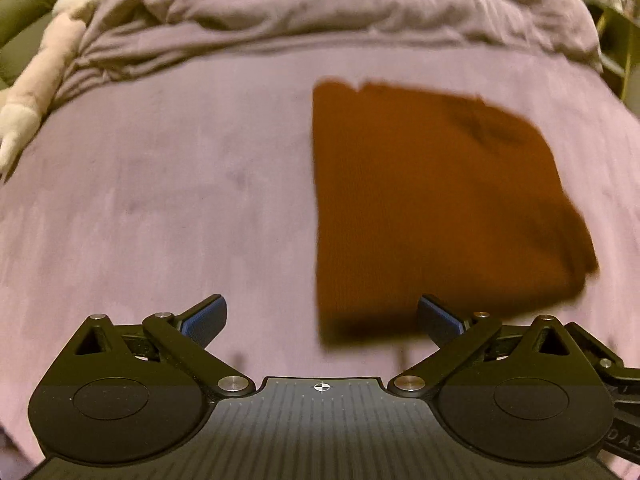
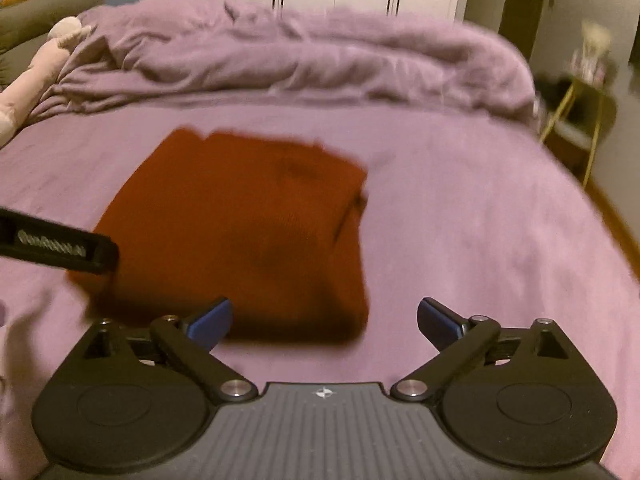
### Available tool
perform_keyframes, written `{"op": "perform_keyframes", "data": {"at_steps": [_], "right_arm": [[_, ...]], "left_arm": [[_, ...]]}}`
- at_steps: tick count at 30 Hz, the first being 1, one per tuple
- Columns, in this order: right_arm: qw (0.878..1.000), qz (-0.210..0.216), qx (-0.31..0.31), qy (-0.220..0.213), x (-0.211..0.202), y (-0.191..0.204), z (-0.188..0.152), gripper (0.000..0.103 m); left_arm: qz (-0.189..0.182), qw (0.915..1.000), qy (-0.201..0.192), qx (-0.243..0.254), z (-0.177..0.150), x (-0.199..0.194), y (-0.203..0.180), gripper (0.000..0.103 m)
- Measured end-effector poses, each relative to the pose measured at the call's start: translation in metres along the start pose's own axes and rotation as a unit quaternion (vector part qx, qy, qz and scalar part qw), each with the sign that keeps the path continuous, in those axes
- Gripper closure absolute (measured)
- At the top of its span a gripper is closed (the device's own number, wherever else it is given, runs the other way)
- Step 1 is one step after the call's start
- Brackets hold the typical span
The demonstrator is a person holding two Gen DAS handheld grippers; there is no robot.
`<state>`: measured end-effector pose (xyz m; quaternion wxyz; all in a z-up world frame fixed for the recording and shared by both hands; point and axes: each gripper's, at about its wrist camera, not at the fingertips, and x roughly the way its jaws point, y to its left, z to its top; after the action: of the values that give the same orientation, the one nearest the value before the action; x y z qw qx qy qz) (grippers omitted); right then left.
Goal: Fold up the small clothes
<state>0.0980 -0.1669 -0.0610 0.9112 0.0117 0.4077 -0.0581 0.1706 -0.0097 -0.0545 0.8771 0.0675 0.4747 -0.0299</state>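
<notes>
Rust-brown knit garment (image 1: 432,200), fine ribbed texture, folded into a rough rectangle with layered edges on its right side, lies flat on the smooth mauve bed sheet (image 1: 160,200); its long axis runs from near the camera away toward the crumpled duvet (image 2: 300,56). Left tool (image 1: 322,320) spread wide, blue pads empty, hovering at the garment's near-left corner. Right tool (image 2: 324,320) also spread wide, nothing gripped, above the garment's near-right corner; frames motion-blurred.
</notes>
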Motion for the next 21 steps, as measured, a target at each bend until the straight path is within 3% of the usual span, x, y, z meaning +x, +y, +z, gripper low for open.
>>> {"op": "perform_keyframes", "data": {"at_steps": [5,8,10,15,21], "right_arm": [[0.998,0.0,0.008,0.055,-0.023,0.004,-0.016,0.004],[0.996,-0.034,-0.005,0.08,-0.029,0.01,-0.015,0.004],[0.996,-0.029,-0.006,0.083,-0.036,0.011,-0.014,0.004],[0.995,-0.02,-0.009,0.096,-0.046,0.016,-0.009,0.004],[0.994,-0.002,-0.011,0.111,-0.047,0.021,-0.008,0.004]], "left_arm": [[0.006,0.9992,0.035,0.017,-0.026,-0.019,-0.002,0.0],[0.024,0.9989,0.024,0.033,-0.033,-0.032,-0.003,0.0],[0.032,0.9986,0.019,0.039,-0.035,-0.04,-0.002,0.0],[-0.033,0.9989,0.032,-0.005,-0.035,-0.052,0.011,0.0],[-0.016,0.9992,0.034,0.012,-0.038,-0.058,0.012,0.0]]}}
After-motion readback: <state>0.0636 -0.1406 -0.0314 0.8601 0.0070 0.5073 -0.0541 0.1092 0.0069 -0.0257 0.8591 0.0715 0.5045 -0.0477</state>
